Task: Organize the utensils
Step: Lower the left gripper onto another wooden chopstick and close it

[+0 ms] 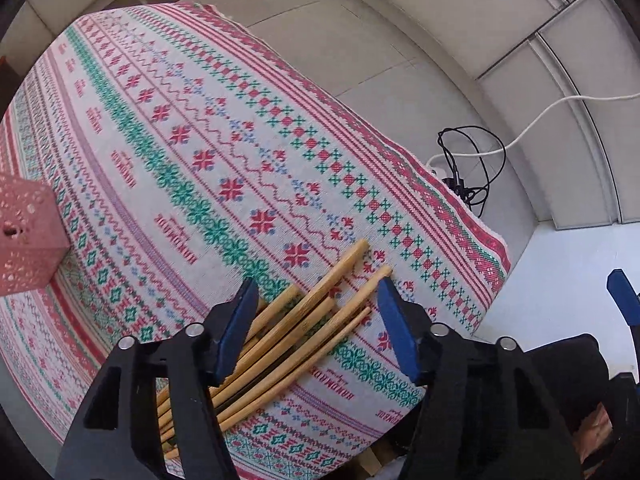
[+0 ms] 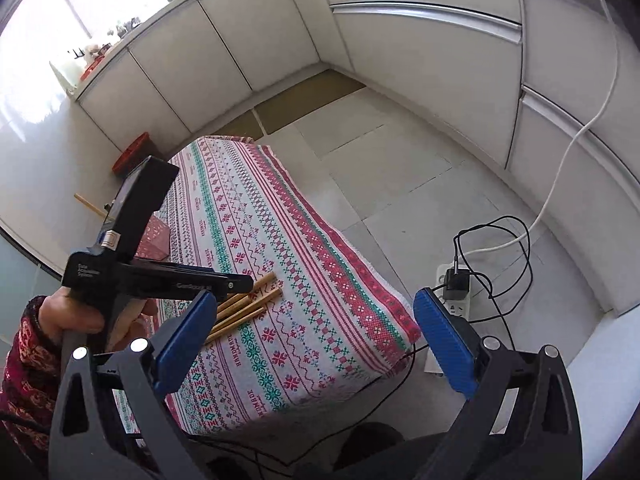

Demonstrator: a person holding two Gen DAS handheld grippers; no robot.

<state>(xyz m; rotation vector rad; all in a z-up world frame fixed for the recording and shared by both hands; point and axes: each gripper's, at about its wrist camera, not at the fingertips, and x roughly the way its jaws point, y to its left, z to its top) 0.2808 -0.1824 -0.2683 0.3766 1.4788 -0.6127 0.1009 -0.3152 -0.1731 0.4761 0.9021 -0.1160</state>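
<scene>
Several bamboo chopsticks (image 1: pixel 304 320) lie in a loose bundle on the patterned tablecloth (image 1: pixel 180 140), near its front right corner. My left gripper (image 1: pixel 316 304) is open, its blue fingers straddling the bundle just above it, not closed on it. The chopsticks also show in the right wrist view (image 2: pixel 248 304) with the left gripper's black body over them. My right gripper (image 2: pixel 312 344) is open and empty, held higher, above the table's near end. A pink perforated holder (image 1: pixel 24 236) stands on the cloth at the left.
The table's right edge (image 1: pixel 460 216) drops to a tiled floor. A power strip (image 2: pixel 452 300) with black and white cables lies on the floor to the right. White cabinets (image 2: pixel 400 60) line the far walls. A red bin (image 2: pixel 132 154) stands beyond the table.
</scene>
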